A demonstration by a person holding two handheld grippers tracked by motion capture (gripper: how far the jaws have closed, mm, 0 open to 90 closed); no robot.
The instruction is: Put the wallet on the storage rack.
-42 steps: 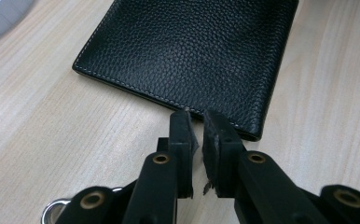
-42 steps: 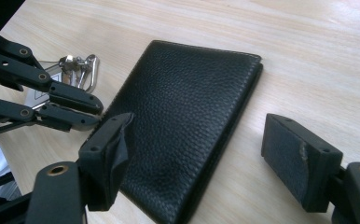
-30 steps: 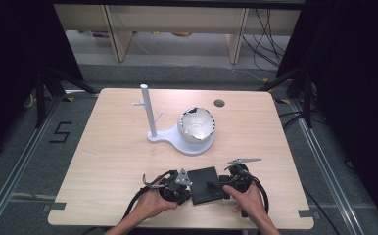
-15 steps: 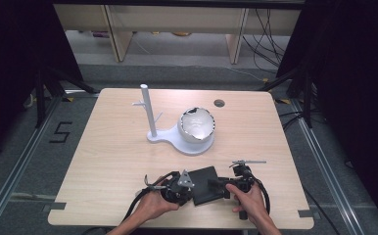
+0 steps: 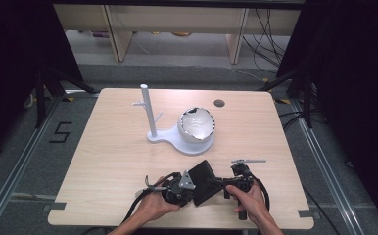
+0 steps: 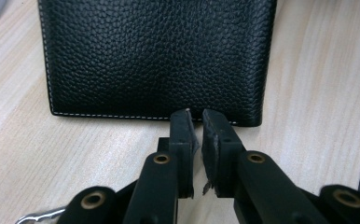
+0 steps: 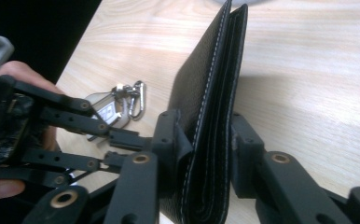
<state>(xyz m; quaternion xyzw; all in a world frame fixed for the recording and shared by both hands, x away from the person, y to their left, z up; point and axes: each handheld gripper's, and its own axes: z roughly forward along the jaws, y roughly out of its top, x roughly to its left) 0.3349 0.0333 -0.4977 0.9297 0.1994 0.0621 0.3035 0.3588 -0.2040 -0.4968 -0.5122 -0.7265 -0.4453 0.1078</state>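
Right gripper view: my right hand-held gripper [image 7: 206, 149] has just been closing; jaws clamp the black wallet [image 7: 211, 116] on edge.
Left hand-held gripper [image 6: 196, 122]: I see jaws shut, tips at the wallet's stitched edge.
Wallet: near worktop [image 5: 104, 161] edge, between both.
Far: white stand [image 5: 150, 117], bowl [image 5: 196, 125].

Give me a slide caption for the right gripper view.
Right gripper fingers have just been closing on an upright black wallet, keys lying beyond.

You see a wallet [image 6: 155, 56] of pebbled black leather with white stitching, lying on a matt, pale wood-grain table [image 5: 108, 161].
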